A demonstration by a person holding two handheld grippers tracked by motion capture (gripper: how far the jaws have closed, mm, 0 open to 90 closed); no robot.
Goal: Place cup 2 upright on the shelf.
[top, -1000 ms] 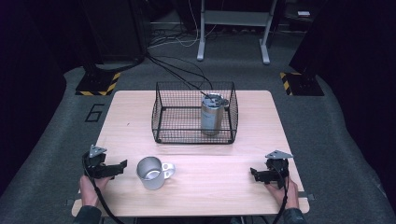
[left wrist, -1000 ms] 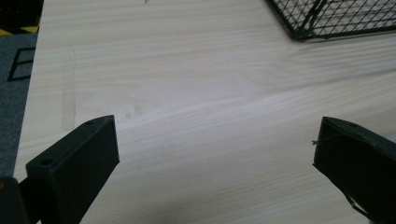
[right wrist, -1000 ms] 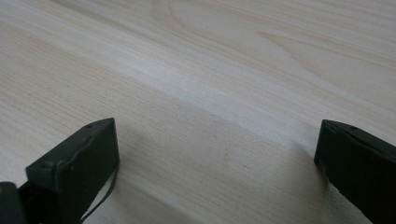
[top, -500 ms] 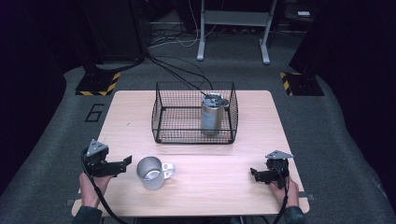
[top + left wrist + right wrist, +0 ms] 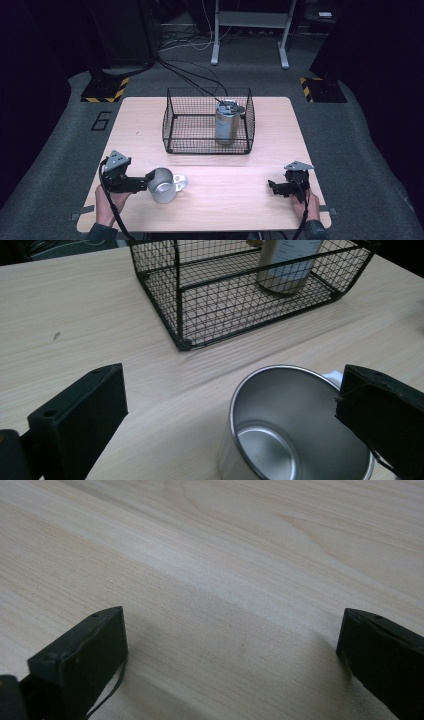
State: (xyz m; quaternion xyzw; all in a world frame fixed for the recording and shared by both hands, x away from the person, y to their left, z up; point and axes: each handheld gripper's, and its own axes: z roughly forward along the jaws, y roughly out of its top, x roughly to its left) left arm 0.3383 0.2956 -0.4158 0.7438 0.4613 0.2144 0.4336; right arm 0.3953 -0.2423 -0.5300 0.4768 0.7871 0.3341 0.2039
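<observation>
Dark floor and black curtains ring a pale wooden table (image 5: 150, 125), with yellow-and-black striped blocks (image 5: 105, 90) off its far corners. Near the table's far edge sits a black wire basket (image 5: 172, 122), and inside it, toward its right wall, a steel canister (image 5: 227, 122) stands upright. By the near-left edge, a steel mug (image 5: 161, 185) stands open-mouthed, its white handle (image 5: 180, 181) pointing right.

Left gripper (image 5: 145, 180) is right up against that mug — jaws wide, one tip at the mug's left wall, the mug sitting off-centre toward one jaw in the left gripper view. Right gripper (image 5: 272, 187) hovers low at the near-right edge, jaws spread wide over bare wood, nothing between them.

Risk now, as I judge it: closing from this offset would catch the mug's rim on one jaw alone and shove or tip it — smooth steel slides easily.

Writing? A "6" (image 5: 101, 120) marked on the floor left of the table; the canister's label is too blurred to read.
</observation>
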